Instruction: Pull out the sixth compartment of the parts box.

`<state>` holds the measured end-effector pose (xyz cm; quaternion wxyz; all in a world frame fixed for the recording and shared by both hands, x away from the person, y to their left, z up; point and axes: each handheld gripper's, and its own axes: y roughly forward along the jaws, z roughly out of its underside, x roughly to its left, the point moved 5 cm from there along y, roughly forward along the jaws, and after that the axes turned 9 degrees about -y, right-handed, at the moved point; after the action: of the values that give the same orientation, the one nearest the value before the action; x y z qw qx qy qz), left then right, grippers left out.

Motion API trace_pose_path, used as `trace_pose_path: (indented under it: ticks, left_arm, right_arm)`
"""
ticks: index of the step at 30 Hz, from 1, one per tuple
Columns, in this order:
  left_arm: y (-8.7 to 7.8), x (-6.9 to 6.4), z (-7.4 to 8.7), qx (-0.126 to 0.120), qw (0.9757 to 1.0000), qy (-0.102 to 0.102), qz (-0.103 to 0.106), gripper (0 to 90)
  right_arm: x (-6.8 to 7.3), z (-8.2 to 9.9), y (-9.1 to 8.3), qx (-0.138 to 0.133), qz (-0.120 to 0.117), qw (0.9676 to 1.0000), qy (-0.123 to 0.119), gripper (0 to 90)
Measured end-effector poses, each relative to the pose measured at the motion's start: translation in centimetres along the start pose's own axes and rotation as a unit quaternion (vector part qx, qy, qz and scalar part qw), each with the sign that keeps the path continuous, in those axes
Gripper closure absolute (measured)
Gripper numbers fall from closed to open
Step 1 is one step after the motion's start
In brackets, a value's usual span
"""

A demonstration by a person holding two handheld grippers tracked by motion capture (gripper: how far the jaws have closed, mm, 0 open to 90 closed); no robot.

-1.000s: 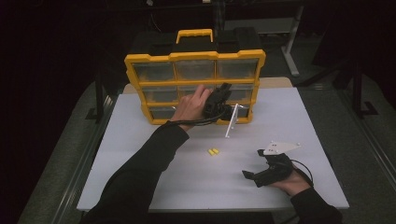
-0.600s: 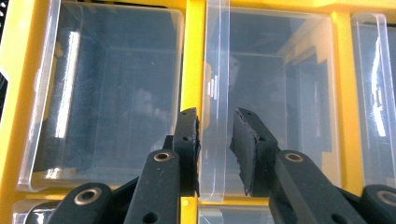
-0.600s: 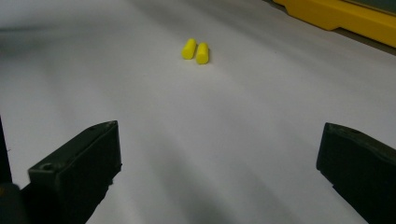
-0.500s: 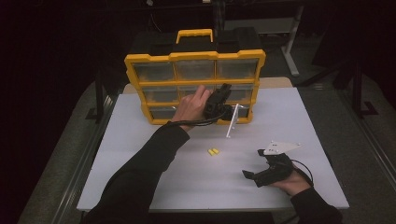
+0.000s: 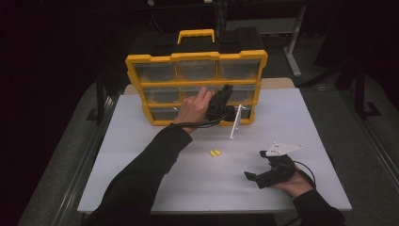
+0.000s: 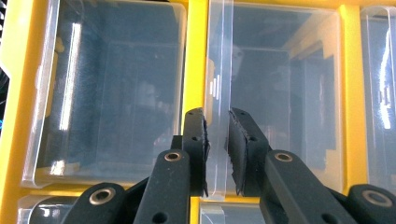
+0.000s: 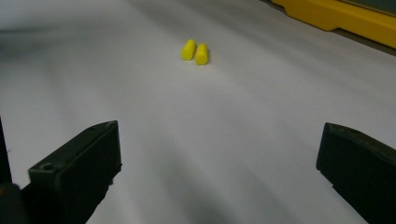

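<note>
Between left gripper (image 6: 216, 154) jaws: clear drawer edge (image 6: 219, 116) of yellow organizer (image 5: 195, 87), jaws just closing, seemingly clamped on it. Step: gripping drawer. Next: straight pull outward. Right gripper (image 7: 219, 172) jaws apart, facing yellow earplugs (image 7: 195, 50) on tabletop (image 5: 141, 141).

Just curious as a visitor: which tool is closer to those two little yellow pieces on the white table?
Right. The right tool rests on the table, open, facing the yellow pieces. The left tool is farther, up at the yellow organizer, pinching a clear drawer's edge.
</note>
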<state>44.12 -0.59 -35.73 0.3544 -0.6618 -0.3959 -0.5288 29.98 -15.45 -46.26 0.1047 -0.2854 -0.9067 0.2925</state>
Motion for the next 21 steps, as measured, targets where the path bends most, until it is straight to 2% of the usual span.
trace_pose_path:
  ticks: [10, 21]
  left_arm:
    - [-0.04, -0.01, -0.09, 0.006, 0.9999, 0.015, -0.002, 79.3]
    - [-0.49, 0.01, -0.18, 0.004, 0.9998, 0.020, -0.001, 79.5]
  right_arm:
    - [-0.01, -0.01, 0.00, -0.001, 0.000, 1.0000, 0.000, 0.0]
    - [-0.05, 0.00, 0.00, -0.001, 0.001, 1.0000, 0.000, 0.0]
